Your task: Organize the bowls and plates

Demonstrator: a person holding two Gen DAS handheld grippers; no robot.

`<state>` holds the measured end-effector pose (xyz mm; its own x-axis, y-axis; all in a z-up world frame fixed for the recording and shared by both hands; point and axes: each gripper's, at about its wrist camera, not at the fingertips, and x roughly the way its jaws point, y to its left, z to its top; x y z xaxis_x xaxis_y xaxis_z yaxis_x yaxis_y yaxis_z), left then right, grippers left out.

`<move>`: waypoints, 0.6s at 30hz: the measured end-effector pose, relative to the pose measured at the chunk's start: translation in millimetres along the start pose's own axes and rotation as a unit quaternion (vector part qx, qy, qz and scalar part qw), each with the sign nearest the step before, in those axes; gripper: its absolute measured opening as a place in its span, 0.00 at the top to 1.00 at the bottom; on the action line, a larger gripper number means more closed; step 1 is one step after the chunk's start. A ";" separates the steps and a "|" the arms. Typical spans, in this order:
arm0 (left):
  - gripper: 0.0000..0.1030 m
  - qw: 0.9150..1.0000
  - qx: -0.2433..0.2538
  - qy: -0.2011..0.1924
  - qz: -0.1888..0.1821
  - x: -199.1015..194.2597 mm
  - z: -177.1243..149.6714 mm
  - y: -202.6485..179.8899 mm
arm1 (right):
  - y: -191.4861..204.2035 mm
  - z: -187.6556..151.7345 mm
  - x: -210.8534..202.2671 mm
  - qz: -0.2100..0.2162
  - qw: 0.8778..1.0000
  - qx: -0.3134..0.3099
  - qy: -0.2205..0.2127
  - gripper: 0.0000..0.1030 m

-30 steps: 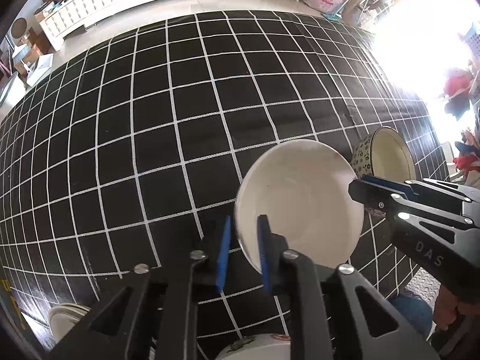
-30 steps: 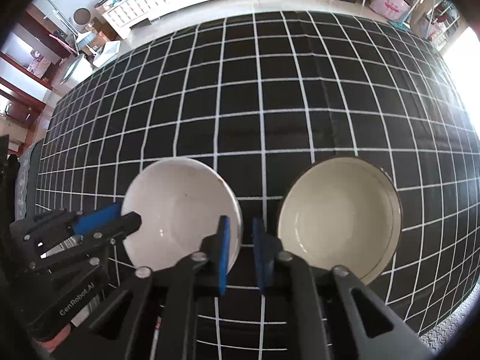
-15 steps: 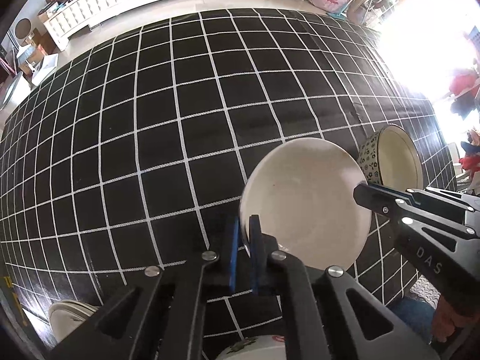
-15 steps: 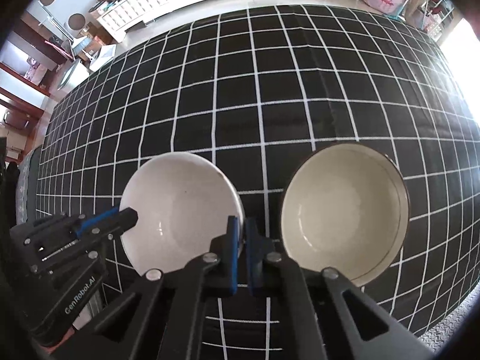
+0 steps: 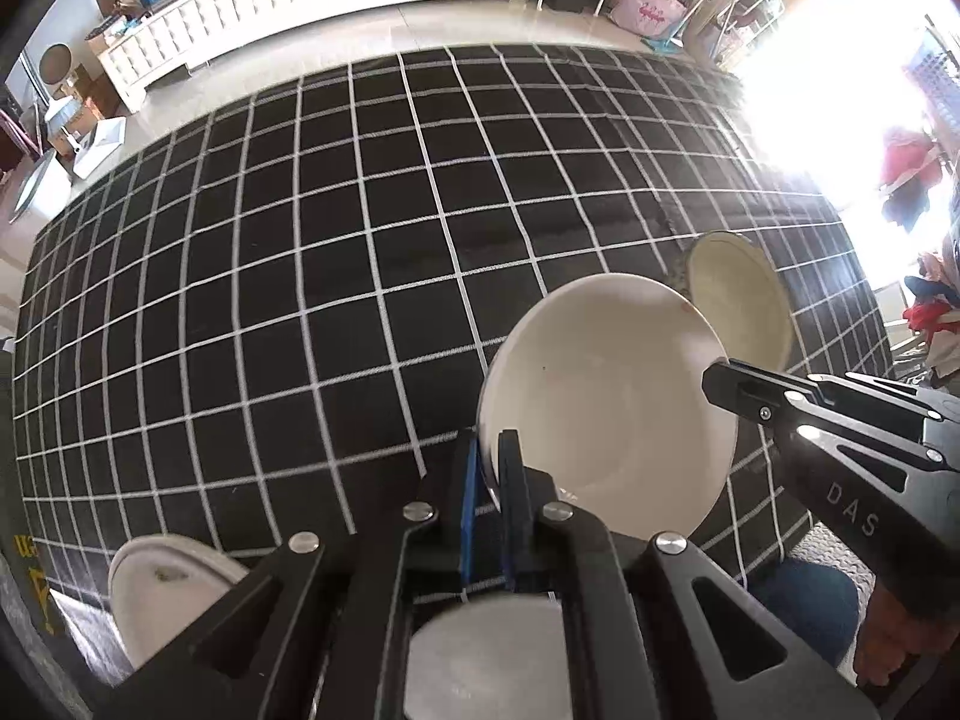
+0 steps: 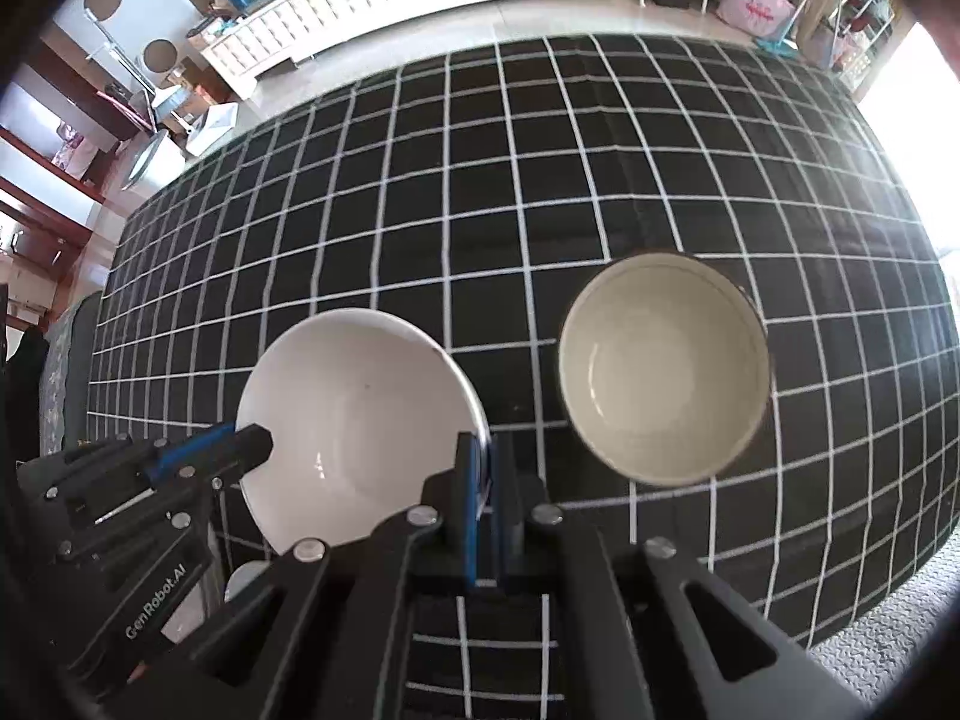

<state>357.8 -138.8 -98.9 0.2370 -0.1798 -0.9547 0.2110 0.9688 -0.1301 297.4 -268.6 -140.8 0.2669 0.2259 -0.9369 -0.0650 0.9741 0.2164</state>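
Both tools, left [image 5: 487,468] and right [image 6: 485,474], clamped onto the wide white ceramic bowl's [image 6: 360,426] rim and raised it off the black grid-patterned counter [image 6: 540,180]. Cream dark-rimmed bowl [image 6: 663,369] still unsorted; stacking mostly ahead.

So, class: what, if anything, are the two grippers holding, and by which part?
Both hold the white bowl by its rim: the left gripper pinches the rim on one side, the right gripper the opposite side. The cream bowl is not held.

Daylight, strong from the right: window [image 5: 828,90] blown out to white glare, washing the adjacent grid. Fisheye bends grid lines; dark vignette at the corners. Near jaws soft, slightly out of focus. Midfield sharp.
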 end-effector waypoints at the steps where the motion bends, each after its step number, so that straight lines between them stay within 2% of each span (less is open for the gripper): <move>1: 0.95 1.000 0.001 -0.004 0.000 -6.2 -3.7 -1.0 | 3.3 -4.1 -6.7 0.000 1.000 -0.002 -0.004 0.94; 9: 0.95 0.999 -0.002 -0.031 0.006 -41.1 -39.0 -0.4 | 34.5 -30.6 -38.9 -0.006 1.000 -0.017 -0.024 0.94; 18: 0.95 0.999 -0.013 -0.034 0.007 -52.5 -85.0 12.2 | 59.5 -61.4 -38.4 -0.004 0.999 -0.028 -0.017 0.94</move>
<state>267.4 -103.1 -73.2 0.3047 -0.1759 -0.9361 0.1833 0.9753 -0.1236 224.2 -219.5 -108.8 0.3007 0.2193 -0.9282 -0.1158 0.9744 0.1927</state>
